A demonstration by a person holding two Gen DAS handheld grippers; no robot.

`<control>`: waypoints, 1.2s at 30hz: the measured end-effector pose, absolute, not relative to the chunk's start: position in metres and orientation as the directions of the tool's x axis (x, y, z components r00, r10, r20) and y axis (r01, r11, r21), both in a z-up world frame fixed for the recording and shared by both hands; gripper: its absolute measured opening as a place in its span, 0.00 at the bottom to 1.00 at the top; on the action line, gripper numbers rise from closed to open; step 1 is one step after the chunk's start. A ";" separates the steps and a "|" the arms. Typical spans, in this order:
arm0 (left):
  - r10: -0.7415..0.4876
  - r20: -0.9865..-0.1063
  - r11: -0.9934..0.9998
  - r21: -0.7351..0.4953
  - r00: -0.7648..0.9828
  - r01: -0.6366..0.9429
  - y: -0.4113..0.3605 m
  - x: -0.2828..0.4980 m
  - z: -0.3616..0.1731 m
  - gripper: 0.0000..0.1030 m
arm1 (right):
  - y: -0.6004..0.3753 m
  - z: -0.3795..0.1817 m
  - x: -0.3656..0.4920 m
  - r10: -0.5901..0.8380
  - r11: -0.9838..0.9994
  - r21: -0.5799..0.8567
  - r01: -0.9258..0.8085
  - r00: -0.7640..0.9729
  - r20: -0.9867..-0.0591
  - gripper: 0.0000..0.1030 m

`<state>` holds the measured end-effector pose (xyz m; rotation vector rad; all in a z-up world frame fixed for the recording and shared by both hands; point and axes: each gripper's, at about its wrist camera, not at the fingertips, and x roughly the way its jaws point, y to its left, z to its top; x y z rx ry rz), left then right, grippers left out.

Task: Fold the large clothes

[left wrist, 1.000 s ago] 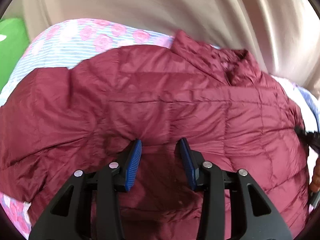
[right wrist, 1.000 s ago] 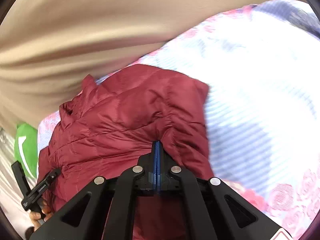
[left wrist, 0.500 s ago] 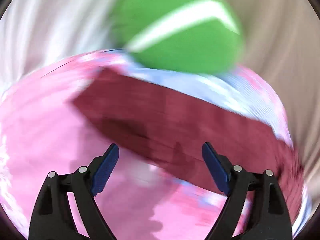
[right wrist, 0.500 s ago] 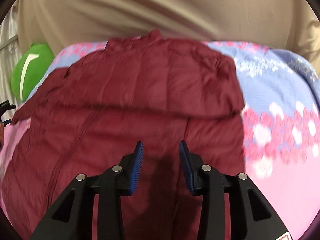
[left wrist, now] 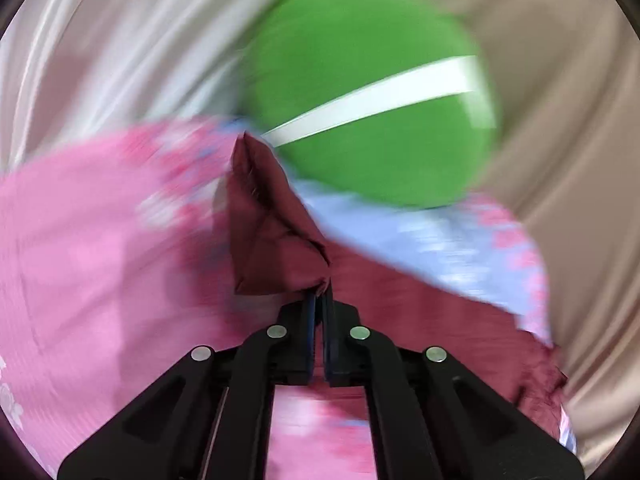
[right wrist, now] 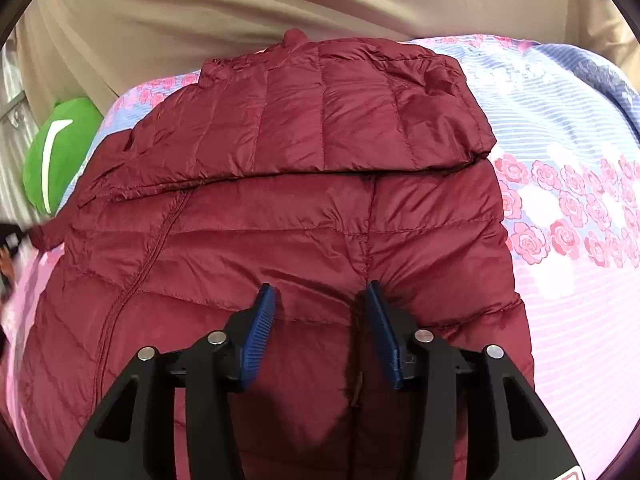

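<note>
A: Left wrist view first, and it is blurred. The left gripper has its jaws clenched on a pinch of the maroon jacket, at what looks like a sleeve end or corner. That piece stands up just in front of the green cushion, with the floral bedsheet spread beneath it.

B: And the right wrist view?

A: Sharp. The right gripper hovers over the jacket with jaws released and nothing between them. The jacket lies flat on the bed, away from the cushion toward the sheet's rose-printed side, its upper part already folded across the body. A beige curtain hangs behind.

B: So which step?

A: My guess is the side fold: the left is carrying the sleeve away from the cushion, across the body.

B: Next?

A: Lay that piece flat on the quilted panel, let go, and perhaps have the right pin or smooth the puffy layers so they don't spring back
</note>
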<state>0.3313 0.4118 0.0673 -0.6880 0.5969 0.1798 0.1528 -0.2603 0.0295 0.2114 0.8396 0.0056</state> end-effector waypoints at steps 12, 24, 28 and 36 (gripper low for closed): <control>-0.490 -0.359 0.866 -0.307 0.795 0.395 0.025 0.328 0.224 0.01 | -0.264 0.030 0.150 0.104 0.978 0.199 0.067 0.671 -0.734 0.48; -0.494 -0.697 0.830 -0.201 0.520 0.520 -0.200 0.326 0.036 0.13 | -0.277 0.032 0.142 0.157 0.961 0.269 0.059 0.687 -0.710 0.53; -0.612 -0.628 0.775 -0.354 0.481 0.523 -0.150 0.323 0.059 0.65 | -0.284 0.034 0.137 0.168 0.956 0.288 0.060 0.694 -0.701 0.55; -0.500 -0.586 0.866 -0.354 0.637 0.354 0.003 0.312 0.074 0.92 | -0.308 0.069 0.125 0.070 0.943 0.293 0.160 0.764 -0.641 0.67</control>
